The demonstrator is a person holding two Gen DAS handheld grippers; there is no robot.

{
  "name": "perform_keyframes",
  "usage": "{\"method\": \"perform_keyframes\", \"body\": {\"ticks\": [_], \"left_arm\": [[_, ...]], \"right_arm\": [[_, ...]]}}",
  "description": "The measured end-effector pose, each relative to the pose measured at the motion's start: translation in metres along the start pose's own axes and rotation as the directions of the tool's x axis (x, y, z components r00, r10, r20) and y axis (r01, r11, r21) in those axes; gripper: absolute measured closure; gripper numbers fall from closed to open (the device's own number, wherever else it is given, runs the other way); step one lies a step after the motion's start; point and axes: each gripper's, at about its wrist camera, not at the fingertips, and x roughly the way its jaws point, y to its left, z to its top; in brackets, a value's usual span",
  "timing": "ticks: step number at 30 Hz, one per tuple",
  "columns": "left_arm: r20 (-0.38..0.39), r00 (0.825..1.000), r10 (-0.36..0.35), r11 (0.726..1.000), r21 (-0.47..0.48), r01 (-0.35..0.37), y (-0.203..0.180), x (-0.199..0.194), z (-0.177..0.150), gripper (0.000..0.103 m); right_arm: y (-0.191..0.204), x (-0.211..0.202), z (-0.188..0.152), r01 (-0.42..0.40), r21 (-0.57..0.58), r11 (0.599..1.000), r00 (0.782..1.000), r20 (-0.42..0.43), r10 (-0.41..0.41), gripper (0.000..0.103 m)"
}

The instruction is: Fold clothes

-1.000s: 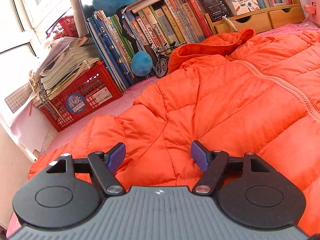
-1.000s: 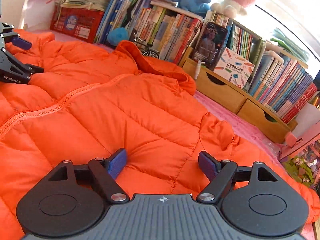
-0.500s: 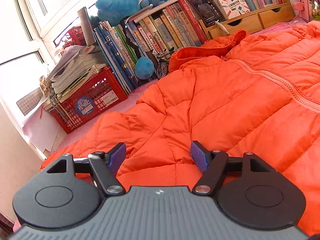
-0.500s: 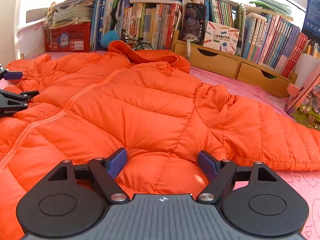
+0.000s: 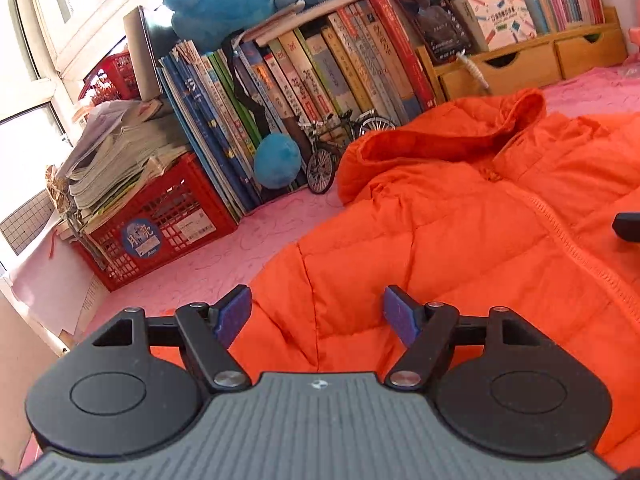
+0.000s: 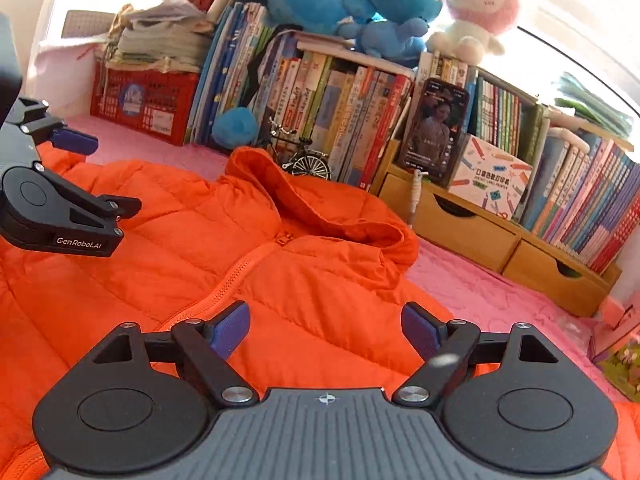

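An orange puffer jacket [image 5: 460, 240] lies zipped and face up on a pink cover [image 5: 224, 264], its hood [image 5: 440, 140] toward the books. My left gripper [image 5: 316, 310] hovers over the jacket's left edge, jaws opening; fabric lies below them and the pads press on nothing. My right gripper [image 6: 325, 326] hangs over the jacket [image 6: 200, 240] just right of the zipper [image 6: 236, 276], jaws opening too, gripping nothing. In the right wrist view the hood [image 6: 320, 208] is ahead and the left gripper [image 6: 104, 172] is at the far left.
A red crate [image 5: 160, 228] stacked with papers stands at the back left. Upright books [image 5: 320, 80], blue plush toys [image 5: 224, 12] and a model bicycle [image 5: 332, 148] line the back. Wooden drawers [image 6: 500, 240] run along the back right. Pink cover [image 6: 500, 300] shows right of the jacket.
Both grippers have moved up along the jacket toward the hood, which now looks nearer. The left one now sits at the jacket's left edge with pink cover beside it. The right jaws stand slightly wider.
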Motion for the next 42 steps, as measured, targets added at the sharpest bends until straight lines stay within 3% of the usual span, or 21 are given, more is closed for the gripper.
{"method": "perform_keyframes", "body": {"ticks": [2,5,7,13,18,23,25,27,30,32,34,36,39,40,42], "left_arm": [[-0.001,1.0,0.031,1.0,0.005,-0.031,0.007,0.009,-0.008,0.025],[-0.012,0.996,0.09,0.996,0.022,-0.089,0.022,0.02,-0.015,0.023],[-0.008,0.989,0.147,0.987,0.06,-0.147,0.029,0.027,-0.021,0.022],[-0.002,0.986,0.167,0.985,0.048,-0.167,0.062,0.039,-0.032,0.008],[0.012,0.972,0.236,0.969,0.074,-0.236,0.075,0.041,-0.042,0.008],[-0.061,0.952,0.3,0.954,0.033,-0.299,0.101,0.049,-0.048,0.008],[-0.093,0.96,0.266,0.962,-0.033,-0.27,0.11,0.046,-0.047,0.013],[-0.082,0.958,0.275,0.96,-0.035,-0.279,0.109,0.041,-0.046,0.014],[-0.08,0.951,0.298,0.955,0.023,-0.297,0.103,0.051,-0.05,0.013],[-0.106,0.952,0.287,0.957,-0.011,-0.29,0.112,0.057,-0.051,0.01],[-0.126,0.95,0.287,0.956,-0.033,-0.293,0.122,0.061,-0.053,0.008],[-0.141,0.943,0.301,0.95,-0.039,-0.309,0.127,0.064,-0.055,0.008],[-0.147,0.937,0.318,0.945,-0.031,-0.326,0.13,0.067,-0.055,0.006],[-0.146,0.935,0.323,0.944,-0.025,-0.33,0.13,0.068,-0.055,0.005],[-0.148,0.933,0.327,0.942,-0.025,-0.334,0.13,0.069,-0.054,0.005]], "right_arm": [[0.017,0.014,-0.008,0.055,-0.121,0.991,0.998,0.0,-0.055,0.017],[0.002,0.022,-0.016,0.079,-0.108,0.991,0.996,-0.032,-0.083,0.017],[-0.023,0.024,-0.03,0.132,-0.088,0.987,0.989,-0.056,-0.138,0.016],[-0.128,0.026,-0.091,0.322,0.024,0.946,0.935,-0.165,-0.314,0.007],[-0.186,0.017,-0.127,0.397,0.087,0.914,0.898,-0.245,-0.366,0.001],[-0.194,0.006,-0.133,0.424,0.113,0.899,0.888,-0.249,-0.387,0.001],[-0.187,0.0,-0.125,0.445,0.106,0.889,0.88,-0.234,-0.413,0.004],[-0.169,-0.013,-0.11,0.431,0.083,0.899,0.897,-0.153,-0.416,0.008],[-0.141,-0.032,-0.089,0.328,0.038,0.944,0.944,-0.044,-0.326,0.008],[-0.126,-0.04,-0.082,0.267,0.003,0.964,0.964,0.0,-0.267,0.009],[-0.132,-0.04,-0.082,0.231,0.029,0.973,0.973,-0.018,-0.231,0.023],[-0.163,-0.03,-0.097,0.238,0.14,0.961,0.969,-0.097,-0.226,0.064],[-0.217,-0.009,-0.128,0.303,0.303,0.904,0.942,-0.239,-0.235,0.069],[-0.231,0.0,-0.141,0.382,0.285,0.879,0.908,-0.292,-0.301,0.07],[-0.256,0.014,-0.159,0.557,0.196,0.807,0.799,-0.391,-0.457,0.069]]}}
